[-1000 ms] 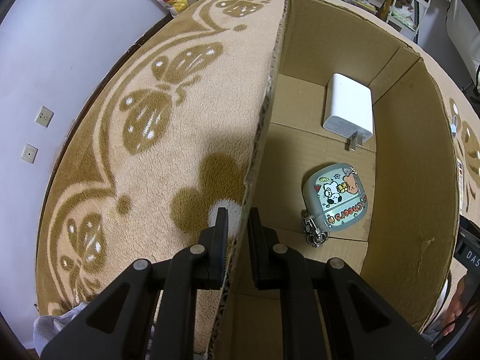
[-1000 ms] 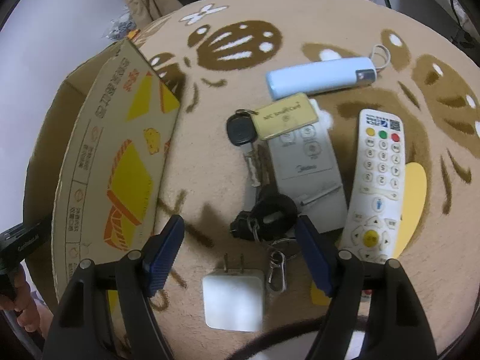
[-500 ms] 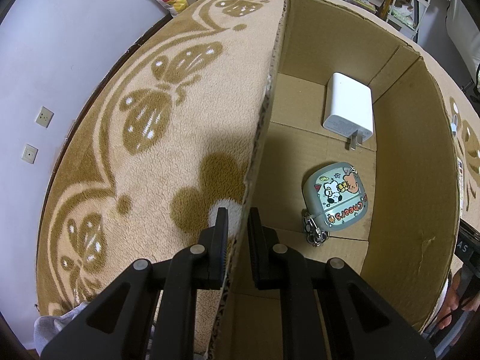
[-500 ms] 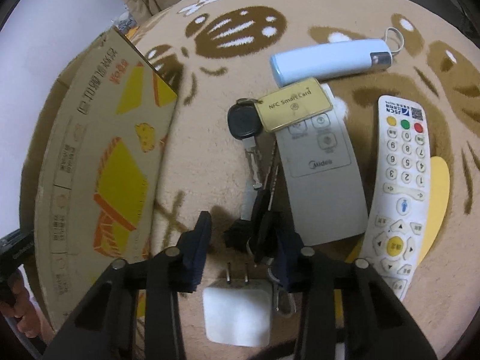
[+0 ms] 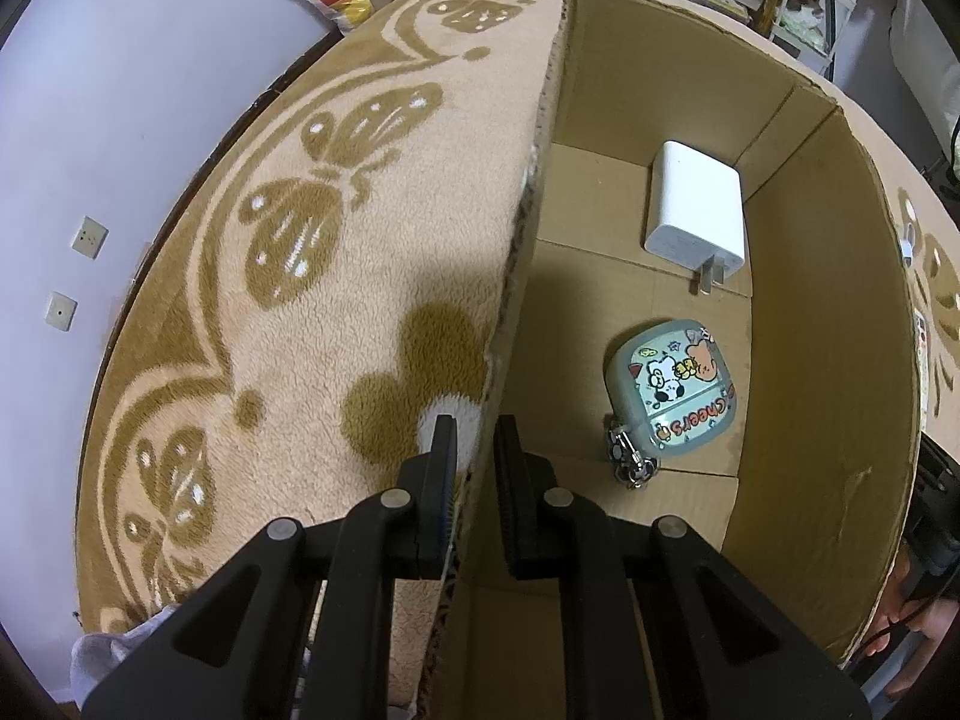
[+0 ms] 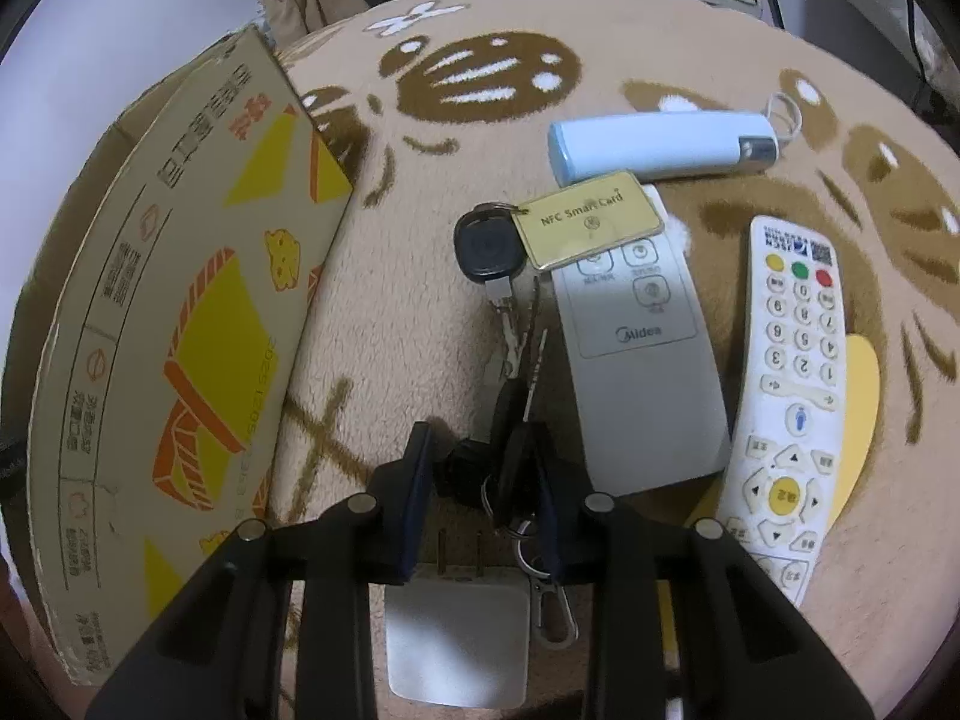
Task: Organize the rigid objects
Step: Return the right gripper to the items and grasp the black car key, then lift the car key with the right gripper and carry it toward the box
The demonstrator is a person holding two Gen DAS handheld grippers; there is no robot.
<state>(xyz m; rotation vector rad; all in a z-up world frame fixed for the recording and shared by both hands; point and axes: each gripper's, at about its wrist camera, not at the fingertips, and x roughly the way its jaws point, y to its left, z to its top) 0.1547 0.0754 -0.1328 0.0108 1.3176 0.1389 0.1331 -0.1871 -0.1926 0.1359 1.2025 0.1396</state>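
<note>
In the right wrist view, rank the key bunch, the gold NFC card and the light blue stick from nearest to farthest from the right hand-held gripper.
1. Key bunch: nearest, its black end sits between the fingers of the right hand-held gripper.
2. Gold NFC card: mid-field, ahead and slightly right, lying on the grey remote's top end.
3. Light blue stick: farthest, lying crosswise beyond the card.

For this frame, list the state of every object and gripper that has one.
cardboard box: open, upright on the rug
white charger: lying inside the box
cartoon case: closed, inside the box
left gripper: shut on the box wall
right gripper: shut on key bunch
second charger: on the rug, prongs out
</note>
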